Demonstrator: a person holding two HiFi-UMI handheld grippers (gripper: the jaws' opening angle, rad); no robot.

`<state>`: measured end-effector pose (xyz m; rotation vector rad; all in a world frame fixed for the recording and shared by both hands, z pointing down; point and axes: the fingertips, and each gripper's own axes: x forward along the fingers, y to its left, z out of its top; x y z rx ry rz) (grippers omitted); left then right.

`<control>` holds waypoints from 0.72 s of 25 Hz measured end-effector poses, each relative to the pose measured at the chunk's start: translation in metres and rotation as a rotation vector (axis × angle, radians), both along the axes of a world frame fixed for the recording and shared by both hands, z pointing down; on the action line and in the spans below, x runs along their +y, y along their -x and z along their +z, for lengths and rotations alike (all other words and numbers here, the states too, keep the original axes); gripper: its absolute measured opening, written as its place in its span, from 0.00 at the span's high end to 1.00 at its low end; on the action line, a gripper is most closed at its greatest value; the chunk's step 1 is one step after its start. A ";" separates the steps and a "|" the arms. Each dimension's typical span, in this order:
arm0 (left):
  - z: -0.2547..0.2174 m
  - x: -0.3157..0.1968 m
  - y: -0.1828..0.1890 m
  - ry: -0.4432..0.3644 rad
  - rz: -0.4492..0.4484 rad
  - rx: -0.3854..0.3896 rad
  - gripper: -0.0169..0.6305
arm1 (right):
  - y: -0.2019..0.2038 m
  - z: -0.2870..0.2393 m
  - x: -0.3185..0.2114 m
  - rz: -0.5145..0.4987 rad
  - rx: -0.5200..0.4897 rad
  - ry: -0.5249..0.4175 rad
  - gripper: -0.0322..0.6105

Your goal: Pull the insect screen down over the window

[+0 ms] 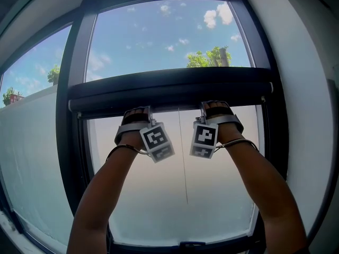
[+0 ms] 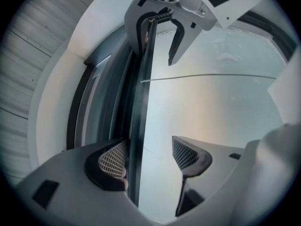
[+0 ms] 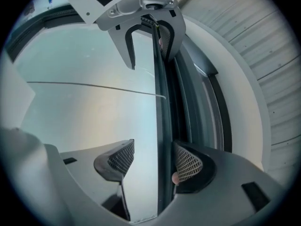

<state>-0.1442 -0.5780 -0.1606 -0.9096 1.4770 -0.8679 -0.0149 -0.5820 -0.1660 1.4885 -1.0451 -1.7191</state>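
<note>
A tall, dark-framed window [image 1: 71, 89] is seen from below, with blue sky [image 1: 159, 36] filling its upper pane and a pale, hazy lower pane. Across its middle a dark horizontal pull bar [image 1: 169, 91], judged to belong to the insect screen, is reached by two raised arms. The left gripper [image 1: 136, 111] and right gripper [image 1: 214, 106] are held side by side at the bar's lower edge, probably so that the pull can be shared evenly and the bar kept level. In the left gripper view the bar [image 2: 141, 126] is straddled by spread jaws: one mesh-textured pad [image 2: 113, 160] is set just beside it and the other well clear, so nothing is clamped. The same is shown in the right gripper view, where the bar [image 3: 163, 126] is bracketed by released jaws, close to one pad [image 3: 188, 164]. A thin cord [image 1: 184, 163] is seen hanging below the bar's middle. Whether any mesh is already drawn cannot be told. The bar is judged lined up for a grip but not yet grasped.
</note>
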 end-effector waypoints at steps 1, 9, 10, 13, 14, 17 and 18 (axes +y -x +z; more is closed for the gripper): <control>0.000 0.000 0.000 0.001 -0.004 -0.006 0.54 | -0.001 0.000 -0.001 0.022 0.018 0.009 0.58; 0.001 0.001 0.002 0.049 -0.030 -0.051 0.54 | -0.003 0.001 -0.001 0.064 0.068 0.055 0.58; 0.002 0.002 0.002 0.055 -0.030 -0.058 0.54 | -0.003 0.002 -0.001 0.055 0.062 0.065 0.58; 0.004 0.003 0.003 0.066 -0.038 -0.061 0.54 | -0.004 0.005 0.000 0.067 0.069 0.097 0.58; 0.004 0.003 0.003 0.072 -0.043 -0.055 0.54 | -0.005 0.006 0.000 0.074 0.073 0.106 0.58; 0.007 0.004 0.003 0.102 -0.051 -0.044 0.54 | -0.004 0.010 0.000 0.079 0.074 0.123 0.58; 0.009 0.005 0.003 0.115 -0.049 -0.046 0.54 | -0.004 0.011 0.000 0.079 0.074 0.126 0.58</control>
